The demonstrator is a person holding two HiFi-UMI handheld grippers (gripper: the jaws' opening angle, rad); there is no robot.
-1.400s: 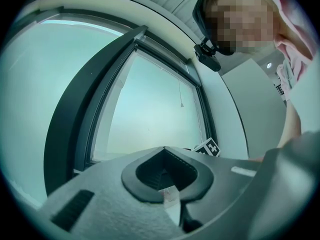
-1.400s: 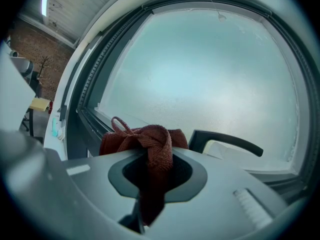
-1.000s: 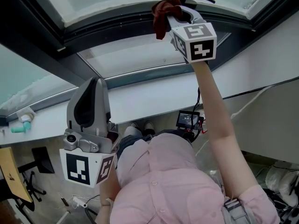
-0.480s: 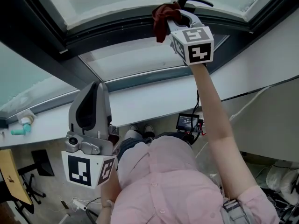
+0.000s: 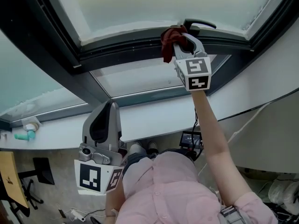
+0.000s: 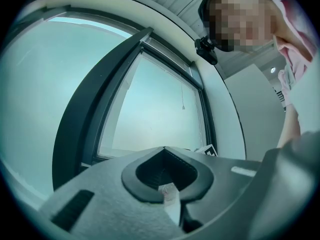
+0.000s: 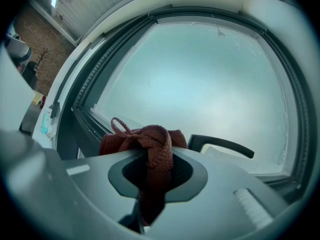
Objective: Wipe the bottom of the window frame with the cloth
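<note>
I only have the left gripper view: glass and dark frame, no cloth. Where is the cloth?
Observer: The red cloth is clamped by the right gripper.
Operator: Is it at the frame?
Observer: Head view shows it up at the dark window frame, just left of the black handle.
Operator: And my left gripper's position?
Observer: The left gripper hangs low, before the white sill, well away from the cloth.

The cloth is dark red with a looped weave. The window frame is near-black, and its handle is black. The right tongs and left tongs are grey, each with a white cube bearing black square markers. The person's shirt is pale pink.
</note>
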